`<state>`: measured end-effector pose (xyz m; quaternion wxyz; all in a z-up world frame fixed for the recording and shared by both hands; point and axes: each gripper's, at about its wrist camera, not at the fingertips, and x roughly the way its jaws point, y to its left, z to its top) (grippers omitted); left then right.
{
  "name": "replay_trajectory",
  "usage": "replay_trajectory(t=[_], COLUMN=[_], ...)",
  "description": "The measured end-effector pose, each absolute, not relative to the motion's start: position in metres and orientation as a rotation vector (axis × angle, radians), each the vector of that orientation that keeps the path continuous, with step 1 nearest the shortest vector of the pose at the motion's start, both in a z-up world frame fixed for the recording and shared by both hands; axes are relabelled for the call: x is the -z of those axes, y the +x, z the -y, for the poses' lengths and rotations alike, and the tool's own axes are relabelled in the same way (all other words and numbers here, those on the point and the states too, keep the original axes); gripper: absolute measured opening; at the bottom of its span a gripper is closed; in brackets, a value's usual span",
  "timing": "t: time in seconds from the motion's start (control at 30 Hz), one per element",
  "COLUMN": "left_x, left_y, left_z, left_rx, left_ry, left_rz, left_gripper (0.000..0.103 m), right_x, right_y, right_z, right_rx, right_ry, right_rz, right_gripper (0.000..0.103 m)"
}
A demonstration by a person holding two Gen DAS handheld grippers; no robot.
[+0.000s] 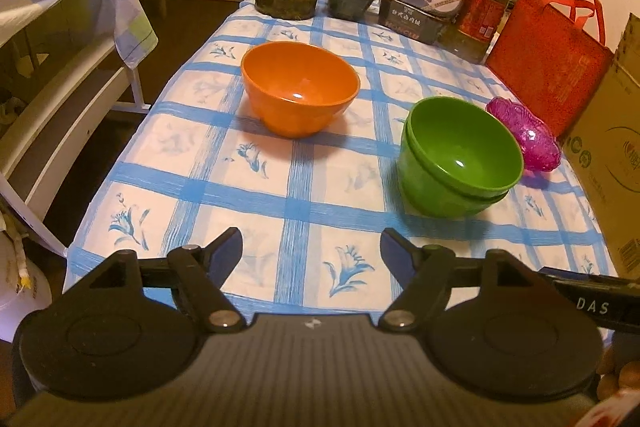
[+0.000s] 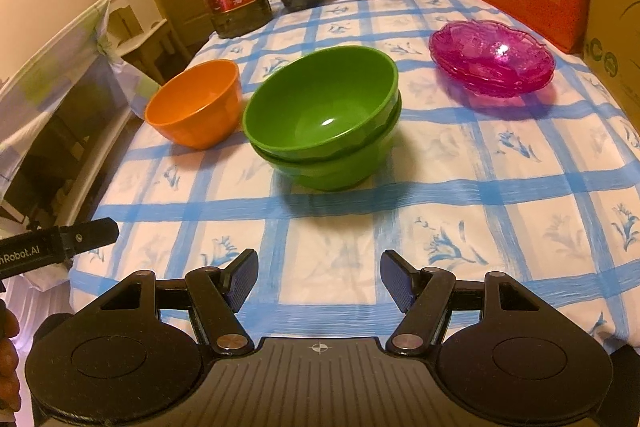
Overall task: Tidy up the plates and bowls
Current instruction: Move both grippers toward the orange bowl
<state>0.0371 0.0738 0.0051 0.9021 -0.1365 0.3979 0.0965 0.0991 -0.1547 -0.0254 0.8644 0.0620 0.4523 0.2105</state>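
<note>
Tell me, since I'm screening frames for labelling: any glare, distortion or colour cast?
Left wrist view: warm yellowish cast, fisheye bending of the table edges, small glare spot inside the orange bowl. Right wrist view: same cast and bending, glare on the pink dishes.

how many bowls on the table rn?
3 opaque bowls: one orange bowl standing alone on the left, and two green bowls nested together beside it. The stacked pink glass dishes on the right are not counted; more may be nested unseen.
</note>
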Motion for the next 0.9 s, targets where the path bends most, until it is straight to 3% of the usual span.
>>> replay_trajectory(t=[0.9], left_x=[-0.013], left_y=[0.063], left_z=[-0.127], left_rx=[-0.233], left_ry=[-0.322], left_rz=[-0.784], left_gripper=[0.08], right_x=[0.001], right_y=[0.134], right_z=[0.104], right_rx=[-0.522], right_ry=[0.104], right_rz=[-0.894], right_gripper=[0.068])
